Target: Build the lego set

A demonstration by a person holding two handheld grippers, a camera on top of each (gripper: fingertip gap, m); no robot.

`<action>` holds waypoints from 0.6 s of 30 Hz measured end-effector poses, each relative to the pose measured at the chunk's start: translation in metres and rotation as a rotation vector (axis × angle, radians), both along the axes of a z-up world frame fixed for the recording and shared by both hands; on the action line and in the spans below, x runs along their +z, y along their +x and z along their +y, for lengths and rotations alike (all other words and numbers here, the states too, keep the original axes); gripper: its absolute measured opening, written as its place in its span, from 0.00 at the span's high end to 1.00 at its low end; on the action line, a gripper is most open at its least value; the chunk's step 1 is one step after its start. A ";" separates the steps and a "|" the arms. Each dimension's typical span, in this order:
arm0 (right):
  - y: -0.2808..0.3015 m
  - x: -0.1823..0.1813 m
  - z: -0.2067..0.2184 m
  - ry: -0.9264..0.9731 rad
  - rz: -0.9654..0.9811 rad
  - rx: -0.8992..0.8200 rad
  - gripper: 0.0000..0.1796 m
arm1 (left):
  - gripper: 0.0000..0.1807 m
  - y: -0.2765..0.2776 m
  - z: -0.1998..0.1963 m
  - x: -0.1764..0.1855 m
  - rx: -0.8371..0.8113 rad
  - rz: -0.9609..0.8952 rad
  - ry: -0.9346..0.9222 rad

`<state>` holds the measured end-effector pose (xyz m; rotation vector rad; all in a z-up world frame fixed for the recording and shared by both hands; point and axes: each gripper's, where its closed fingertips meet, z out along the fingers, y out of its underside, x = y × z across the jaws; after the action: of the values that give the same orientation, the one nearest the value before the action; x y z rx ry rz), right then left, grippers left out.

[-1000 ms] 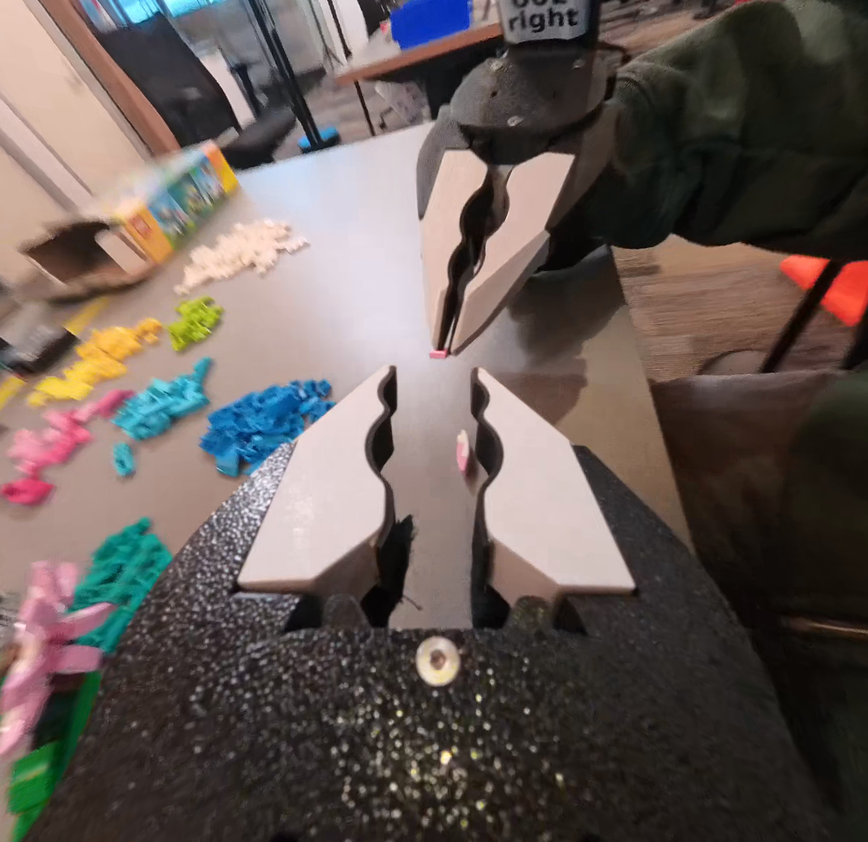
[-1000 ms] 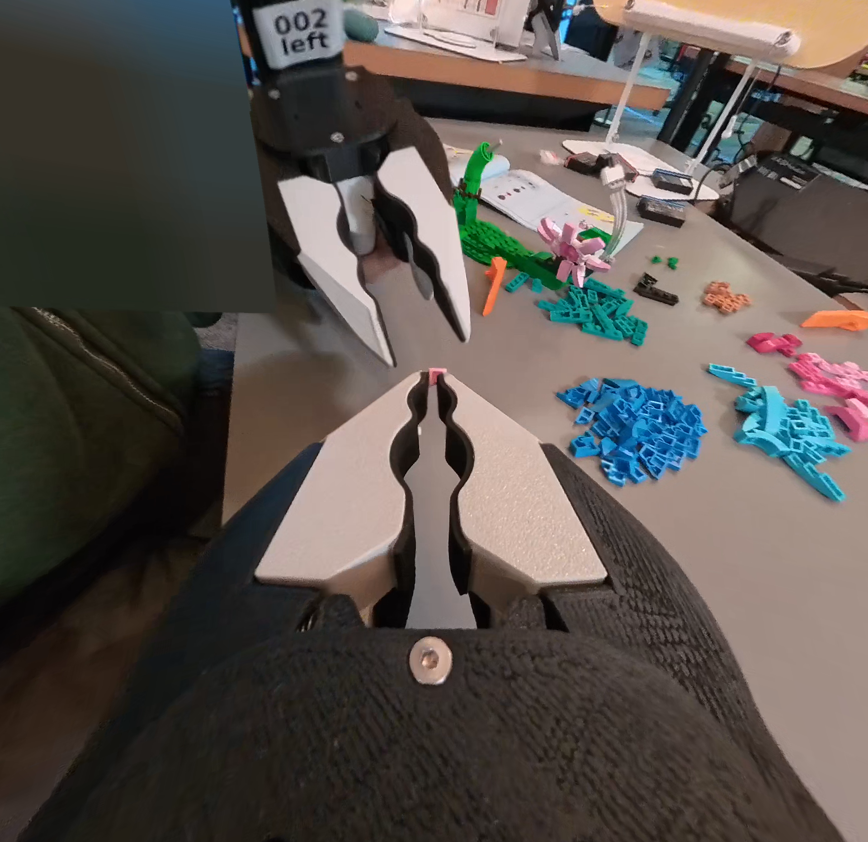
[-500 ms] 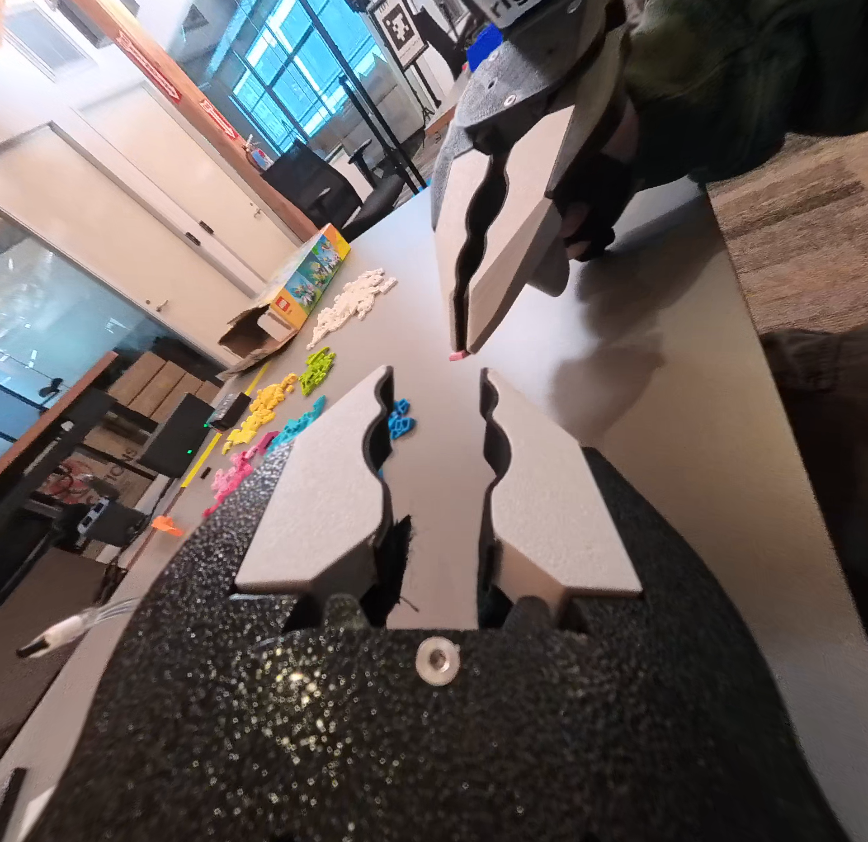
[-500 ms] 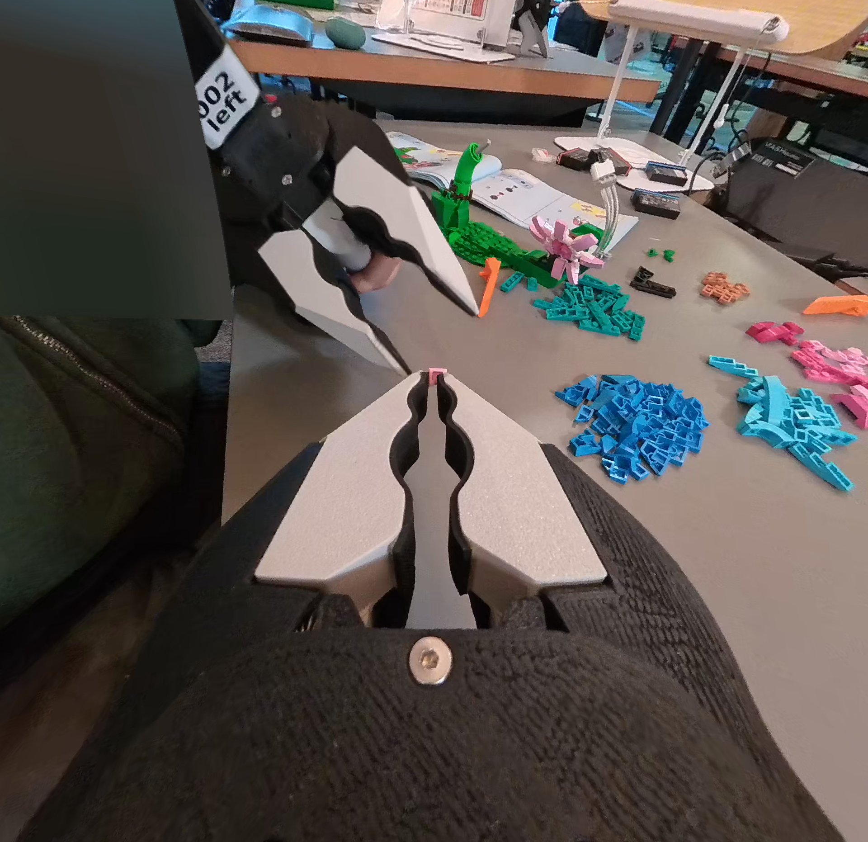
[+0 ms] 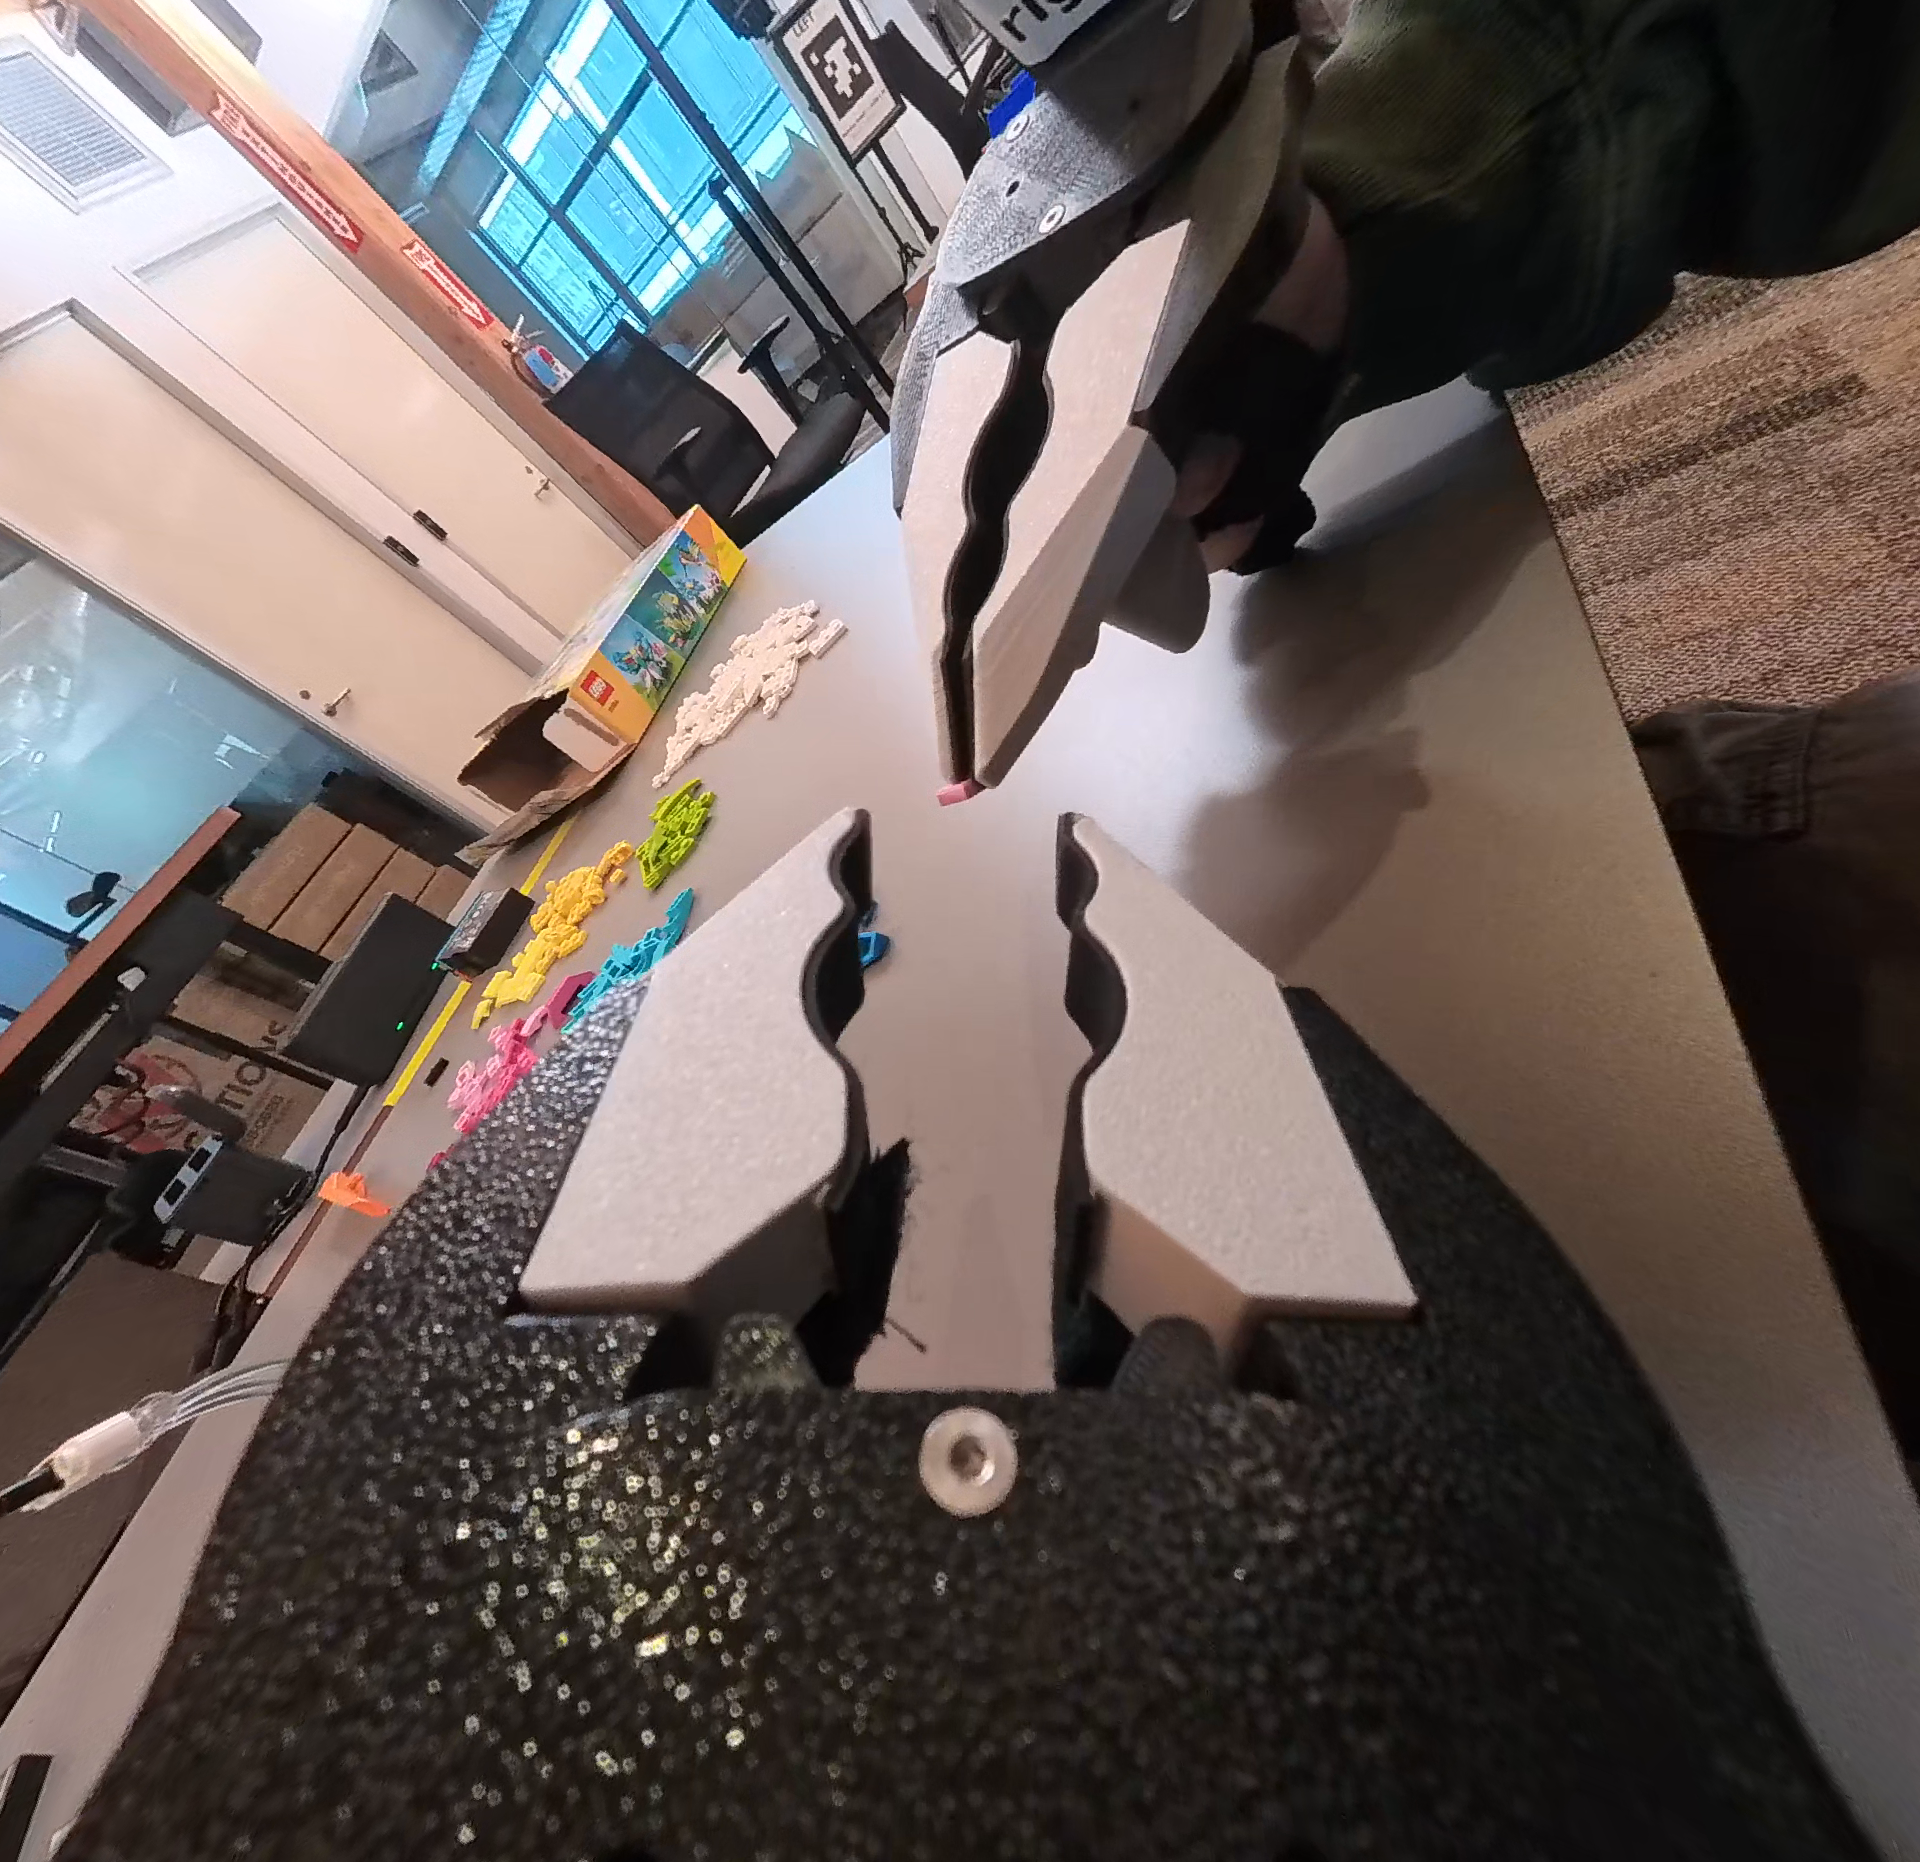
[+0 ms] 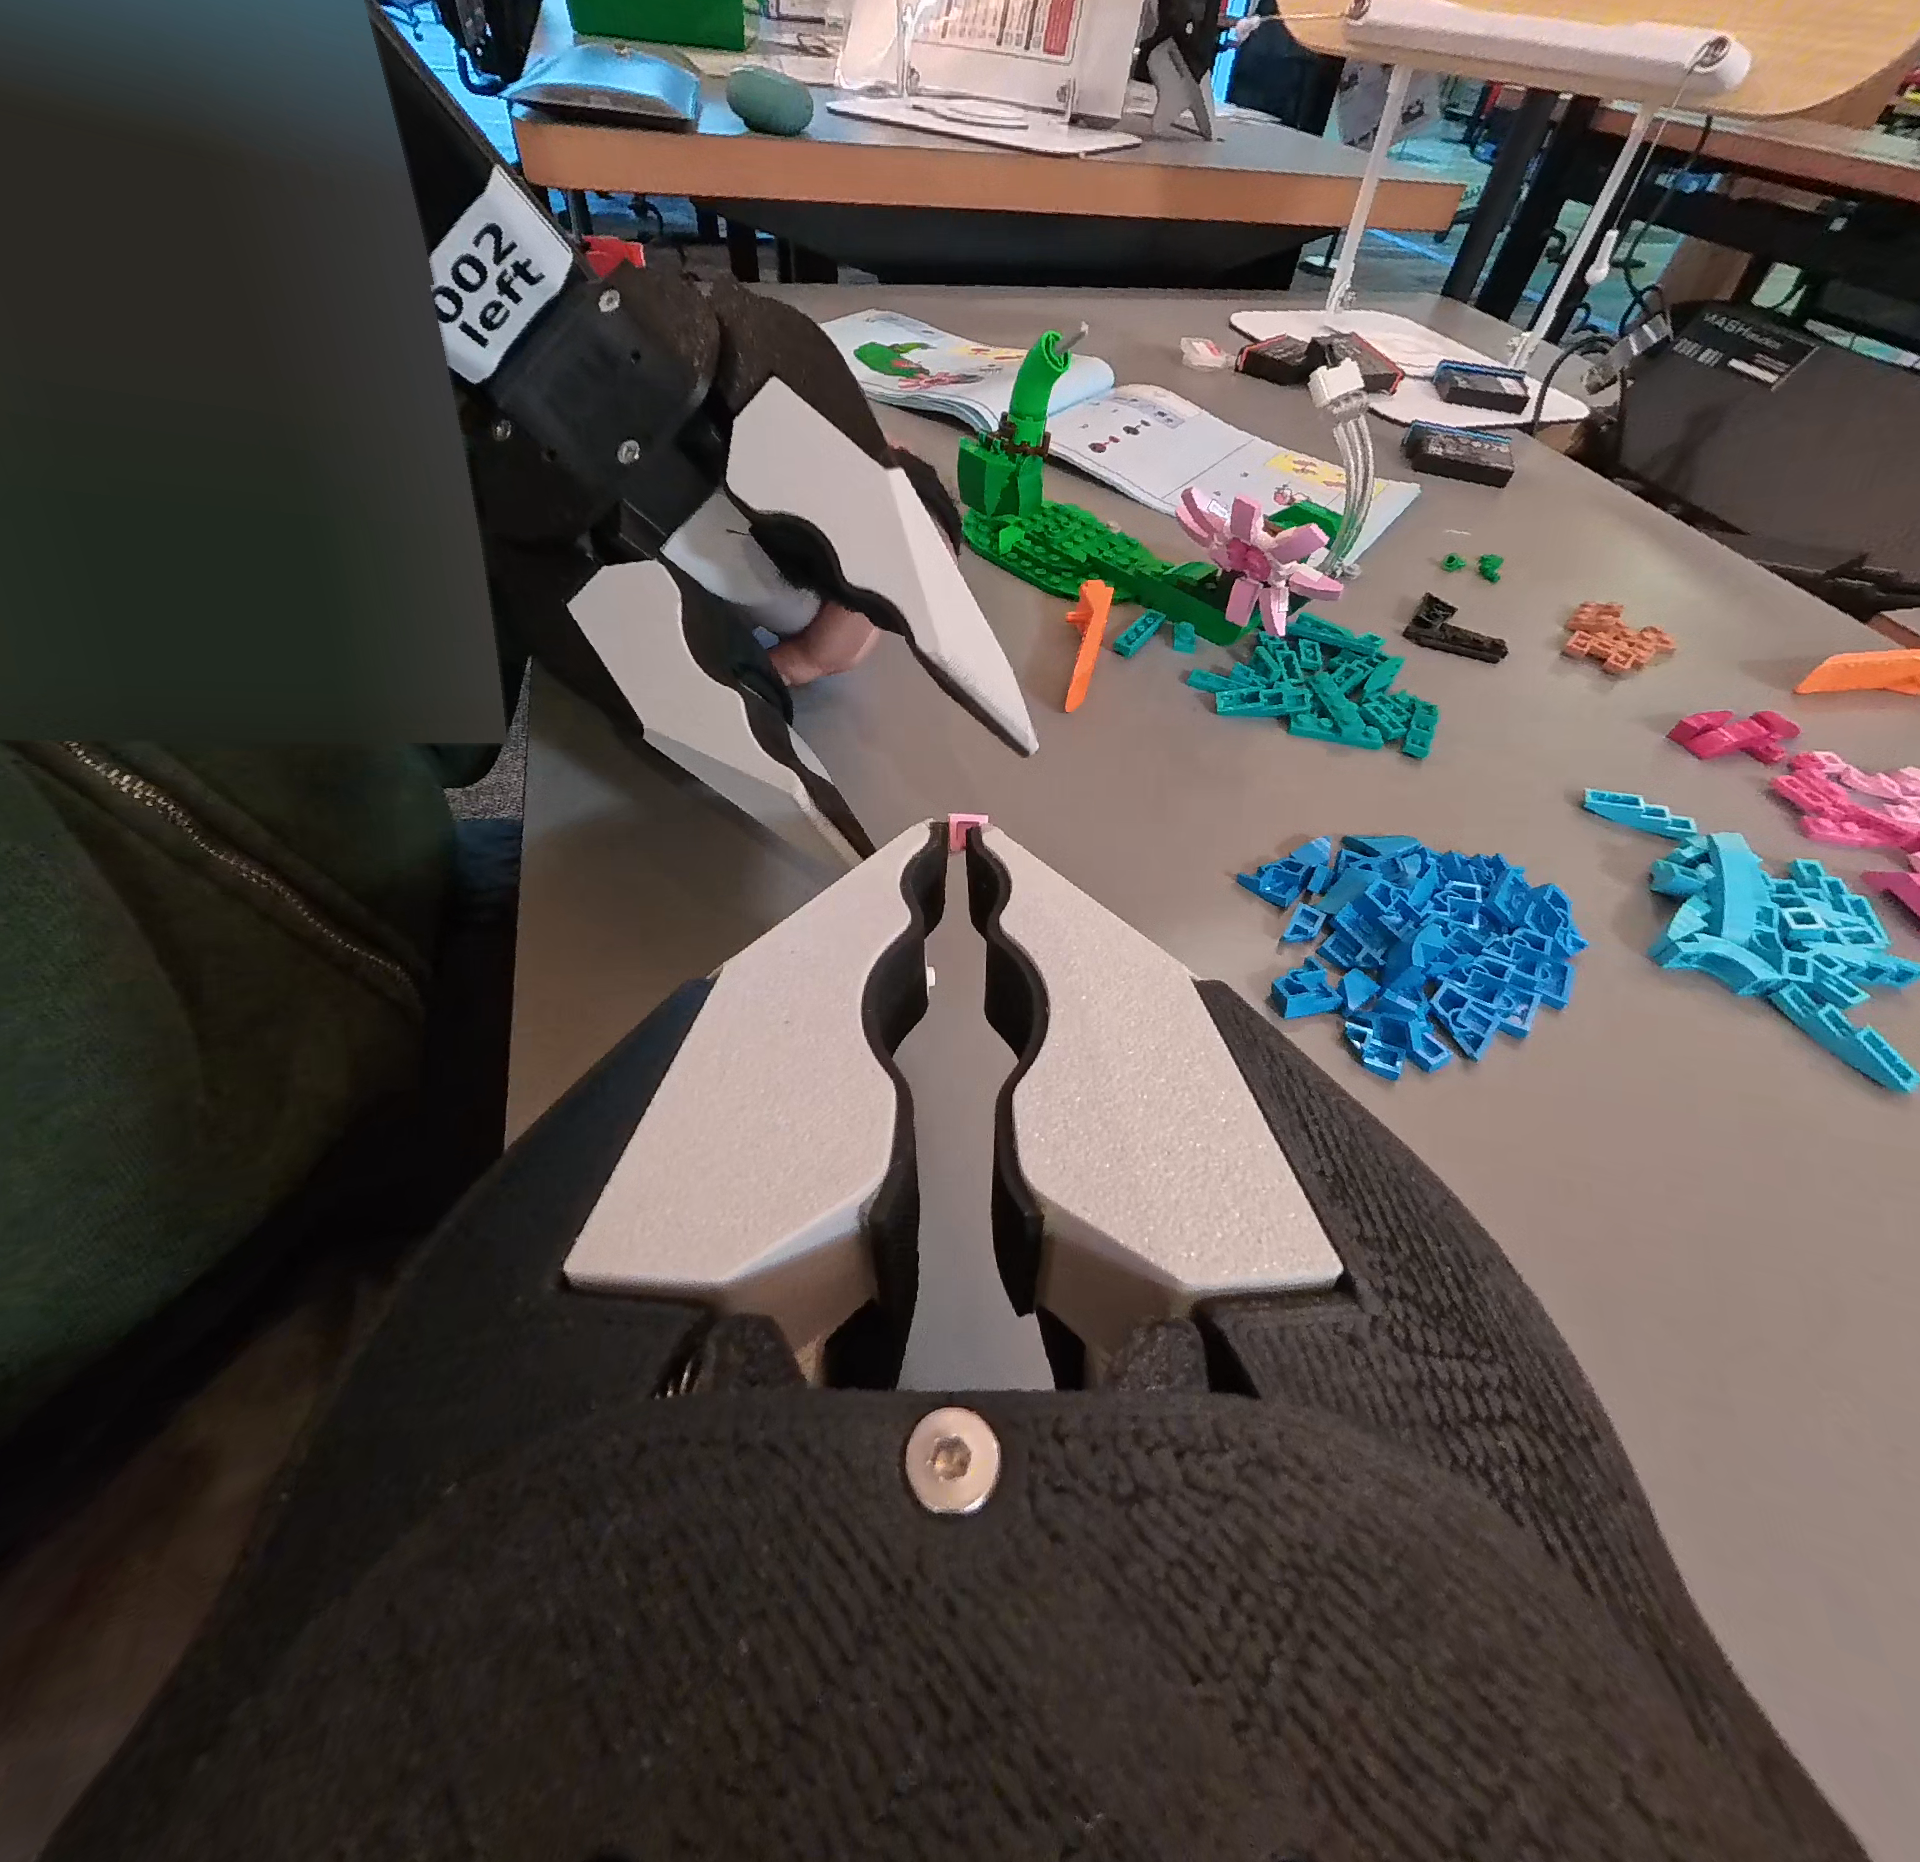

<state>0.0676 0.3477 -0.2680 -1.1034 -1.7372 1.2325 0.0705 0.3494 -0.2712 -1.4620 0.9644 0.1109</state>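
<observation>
Two grippers meet tip to tip, seemingly for a handover: the right gripper (image 6: pixel 958 844) pinches a tiny pink brick (image 6: pixel 963 828) before the spread, empty left gripper (image 5: pixel 961 841)

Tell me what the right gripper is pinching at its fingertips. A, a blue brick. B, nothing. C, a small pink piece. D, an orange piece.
C: the right gripper is shut on a small pink piece at its very tips, while the left gripper stands open and empty just in front of it.
</observation>
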 end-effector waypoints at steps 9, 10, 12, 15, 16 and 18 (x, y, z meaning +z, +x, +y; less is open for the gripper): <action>-0.001 0.001 -0.002 -0.033 -0.008 0.009 0.99 | 0.82 0.004 -0.001 -0.002 -0.020 -0.005 -0.013; -0.001 0.001 -0.003 -0.047 -0.009 0.012 0.99 | 0.82 0.004 -0.001 -0.001 -0.016 -0.003 -0.007; 0.000 0.003 -0.003 -0.067 -0.005 0.014 0.99 | 0.83 0.002 0.001 0.003 0.003 -0.005 0.019; 0.000 0.003 -0.003 -0.078 -0.007 0.022 0.99 | 0.85 0.003 0.000 0.003 -0.003 -0.002 0.022; 0.000 0.003 -0.004 -0.079 -0.010 0.027 0.99 | 0.87 0.003 0.000 0.002 -0.003 0.007 0.022; 0.001 0.001 -0.006 -0.080 -0.020 0.036 0.99 | 0.88 0.005 -0.001 0.001 -0.012 0.022 0.029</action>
<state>0.0686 0.3421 -0.2665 -1.1389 -1.7425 1.3271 0.0756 0.3488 -0.2700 -1.4304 0.9857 0.1315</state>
